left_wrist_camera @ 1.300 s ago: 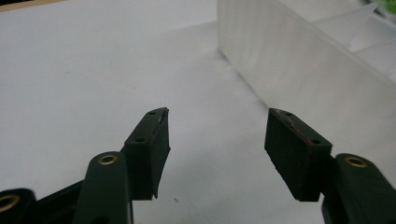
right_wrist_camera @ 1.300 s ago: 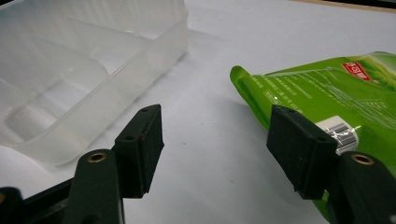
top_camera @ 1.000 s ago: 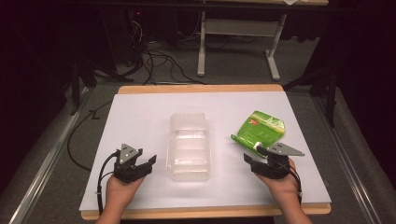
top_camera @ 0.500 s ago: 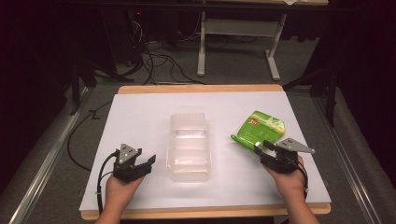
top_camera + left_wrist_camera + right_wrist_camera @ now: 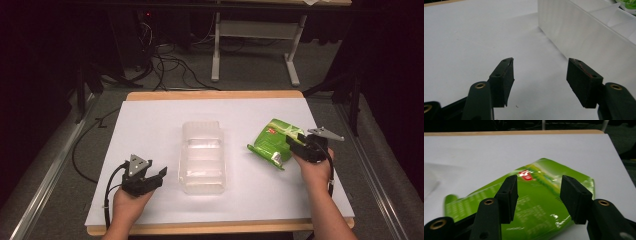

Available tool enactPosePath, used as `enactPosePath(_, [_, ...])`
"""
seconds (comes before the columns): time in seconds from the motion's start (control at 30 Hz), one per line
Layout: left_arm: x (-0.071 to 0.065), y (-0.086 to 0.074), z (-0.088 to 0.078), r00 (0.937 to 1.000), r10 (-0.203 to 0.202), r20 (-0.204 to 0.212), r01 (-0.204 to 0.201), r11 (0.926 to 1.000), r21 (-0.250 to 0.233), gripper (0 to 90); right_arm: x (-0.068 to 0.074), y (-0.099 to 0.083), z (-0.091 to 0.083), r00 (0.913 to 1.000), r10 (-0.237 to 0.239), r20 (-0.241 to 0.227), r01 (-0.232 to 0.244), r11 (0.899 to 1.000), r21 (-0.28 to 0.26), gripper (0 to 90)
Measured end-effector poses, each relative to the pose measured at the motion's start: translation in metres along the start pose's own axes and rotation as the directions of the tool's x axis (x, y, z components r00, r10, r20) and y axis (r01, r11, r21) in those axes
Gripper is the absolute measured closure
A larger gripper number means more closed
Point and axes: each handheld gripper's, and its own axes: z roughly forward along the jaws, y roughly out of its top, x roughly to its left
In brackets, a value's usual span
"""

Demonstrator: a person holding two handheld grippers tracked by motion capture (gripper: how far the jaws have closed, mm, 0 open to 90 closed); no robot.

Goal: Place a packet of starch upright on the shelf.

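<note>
Clear plastic tray (image 5: 202,156) at table centre: compartments bare. Your right gripper (image 5: 296,143), jaws apart after reopening, hovers over the green pouch (image 5: 270,141); your left gripper (image 5: 159,176) gapes.

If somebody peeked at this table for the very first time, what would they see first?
Probably the bright green snack bag lying on the white table, toward its right side. The right gripper sits at the bag's edge with its jaws apart. In the middle stands a clear plastic container, and the left gripper waits open beside it, near the front edge.
</note>
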Motion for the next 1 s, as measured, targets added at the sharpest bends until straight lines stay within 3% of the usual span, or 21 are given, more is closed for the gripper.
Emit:
enactPosePath(0.03, [0.000,0.000,0.000,1.0000,0.004,0.003,-0.004,1.0000,0.001,39.3,-0.010,0.002,0.010,0.9993,0.028,0.023,-0.029,0.999,0.015,47.0])
enactPosePath(0.3, [-0.002,-0.001,0.002,0.9998,0.019,0.004,-0.019,0.9997,0.015,39.2,-0.048,-0.001,0.044,0.9912,0.122,0.051,-0.127,0.986,0.110,35.1])
enactPosePath(0.57, [-0.004,-0.002,0.003,0.9995,0.031,0.004,-0.031,0.9992,0.025,39.2,-0.059,-0.007,0.055,0.9840,0.176,0.028,-0.178,0.973,0.148,34.4])
enactPosePath(0.67, [-0.004,-0.002,0.003,0.9994,0.034,0.004,-0.034,0.9990,0.029,39.2,-0.059,-0.011,0.057,0.9832,0.183,0.009,-0.181,0.969,0.168,39.3])
enactPosePath(0.83, [-0.005,-0.002,0.005,0.9995,0.032,0.004,-0.032,0.9991,0.028,39.2,-0.064,-0.015,0.051,0.9826,0.186,-0.006,-0.183,0.972,0.149,61.1])
enactPosePath(0.93, [-0.005,-0.001,0.004,0.9994,0.035,0.005,-0.036,0.9989,0.032,39.2,-0.067,-0.018,0.044,0.9781,0.205,-0.037,-0.198,0.971,0.134,70.9])
enactPosePath(1.0, [-0.006,-0.001,0.004,0.9993,0.037,0.006,-0.038,0.9988,0.032,39.2,-0.065,-0.019,0.039,0.9813,0.185,-0.054,-0.177,0.976,0.128,78.1])
